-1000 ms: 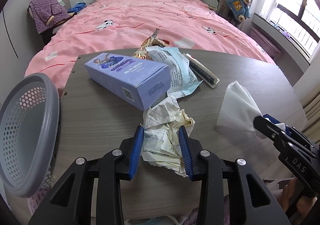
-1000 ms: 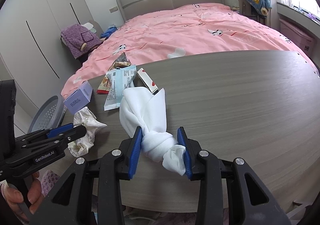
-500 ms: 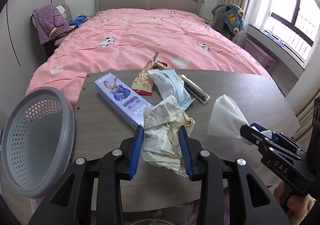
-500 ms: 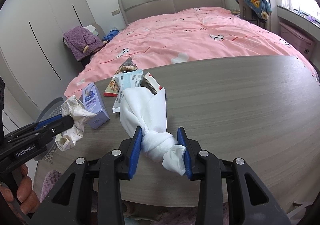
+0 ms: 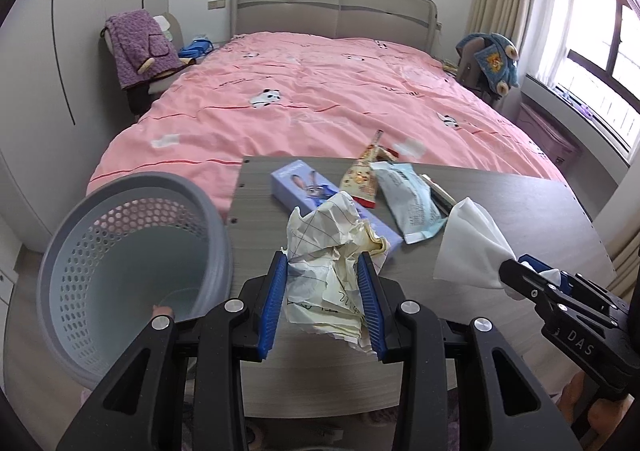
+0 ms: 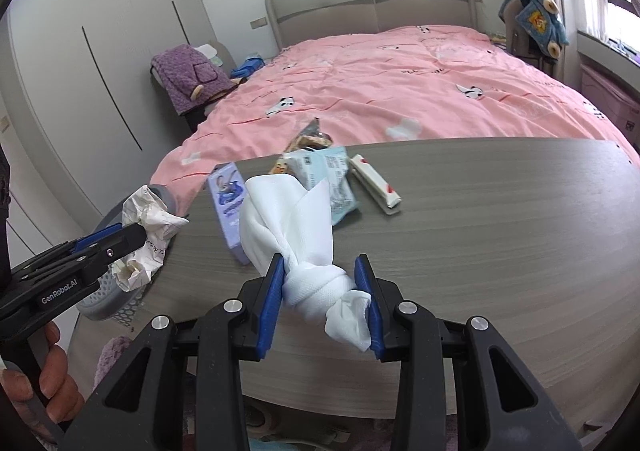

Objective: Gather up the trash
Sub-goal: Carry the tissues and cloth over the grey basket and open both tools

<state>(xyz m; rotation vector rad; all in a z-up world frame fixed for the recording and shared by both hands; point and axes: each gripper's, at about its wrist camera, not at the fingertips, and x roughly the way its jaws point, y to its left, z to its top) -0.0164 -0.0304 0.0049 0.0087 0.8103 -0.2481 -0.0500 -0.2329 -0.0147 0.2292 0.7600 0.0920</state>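
My left gripper (image 5: 322, 301) pinching crumpled paper (image 5: 334, 251) above near table (image 5: 520, 203) edge, right of grey basket (image 5: 120, 271). My right gripper (image 6: 322, 301) clamping white tissue (image 6: 296, 227) over table; wrappers (image 6: 336, 183) farther back.

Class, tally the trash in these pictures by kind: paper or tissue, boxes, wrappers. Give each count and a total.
Paper or tissue: 2, crumpled paper, white tissue
Boxes: 2, purple box, white box
Wrappers: 2, snack wrapper, pale blue packet
Total: 6
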